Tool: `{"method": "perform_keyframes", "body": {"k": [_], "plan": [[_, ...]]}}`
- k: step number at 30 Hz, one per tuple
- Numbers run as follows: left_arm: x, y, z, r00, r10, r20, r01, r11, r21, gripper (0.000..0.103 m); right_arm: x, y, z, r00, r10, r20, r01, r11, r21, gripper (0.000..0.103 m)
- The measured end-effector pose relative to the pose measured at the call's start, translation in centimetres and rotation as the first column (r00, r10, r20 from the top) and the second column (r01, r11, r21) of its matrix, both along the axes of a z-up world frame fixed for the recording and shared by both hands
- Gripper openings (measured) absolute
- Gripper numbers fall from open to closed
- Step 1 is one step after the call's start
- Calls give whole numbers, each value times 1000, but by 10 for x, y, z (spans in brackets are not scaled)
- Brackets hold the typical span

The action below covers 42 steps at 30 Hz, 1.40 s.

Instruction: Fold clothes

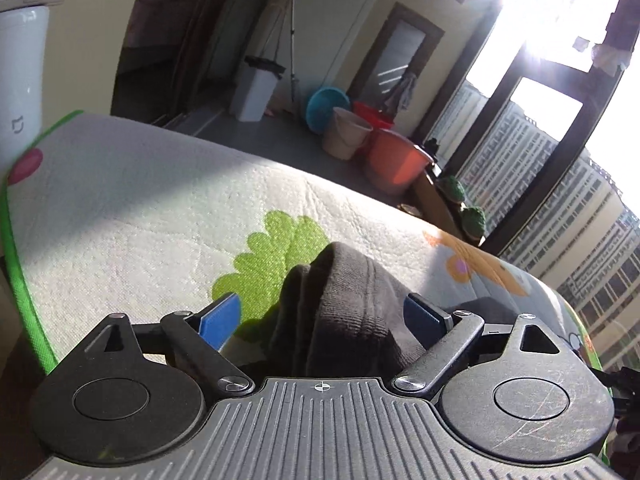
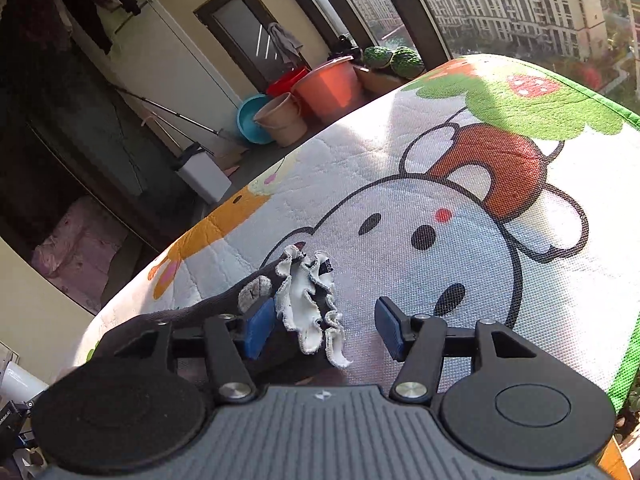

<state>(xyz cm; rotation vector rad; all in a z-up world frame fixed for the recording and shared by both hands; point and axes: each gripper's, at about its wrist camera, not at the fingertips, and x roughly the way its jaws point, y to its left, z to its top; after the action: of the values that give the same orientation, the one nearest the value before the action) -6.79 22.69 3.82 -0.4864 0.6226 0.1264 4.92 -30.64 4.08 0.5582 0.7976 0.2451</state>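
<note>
Both grippers sit low over the mat (image 1: 120, 208), each at one end of a dark garment (image 1: 352, 304). Left gripper (image 1: 326, 316): jaws wide apart, ribbed dark cloth bunched between them, pads not pressing it. Right gripper (image 2: 320, 326): jaws apart; a white frilled trim (image 2: 316, 312) lies just beside the left pad, and whether it touches cannot be told. Nothing is gripped.

Handling, as a judgement: the garment is light, soft and limp, not slippery or fragile. It will sag and bunch when lifted, so it needs support at two points. Take hold at the ribbed edge and at the frilled end, pinching through all layers.

Orientation: the garment appears to run between the two grippers, with its long axis across the mat. Its full outline is hidden.
</note>
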Motion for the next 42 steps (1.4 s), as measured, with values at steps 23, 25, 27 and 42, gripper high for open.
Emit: {"method": "perform_keyframes", "body": {"k": [23,25,27,42], "plan": [[50,-146,38,933,-297,203,277,953,120,91,9,28,-9,994,-47,102,68,973,-222,13],[68,-165,18,930,-321,181,306,946,108,91,8,25,-11,993,-54,104,75,975,-210,13],[81,-173,-2,930,-329,162,321,944,75,93,7,23,-12,992,-61,108,81,978,-192,14],[94,-165,-49,939,-320,126,320,947,14,103,1,26,-16,984,-82,158,111,977,-183,27]]}}
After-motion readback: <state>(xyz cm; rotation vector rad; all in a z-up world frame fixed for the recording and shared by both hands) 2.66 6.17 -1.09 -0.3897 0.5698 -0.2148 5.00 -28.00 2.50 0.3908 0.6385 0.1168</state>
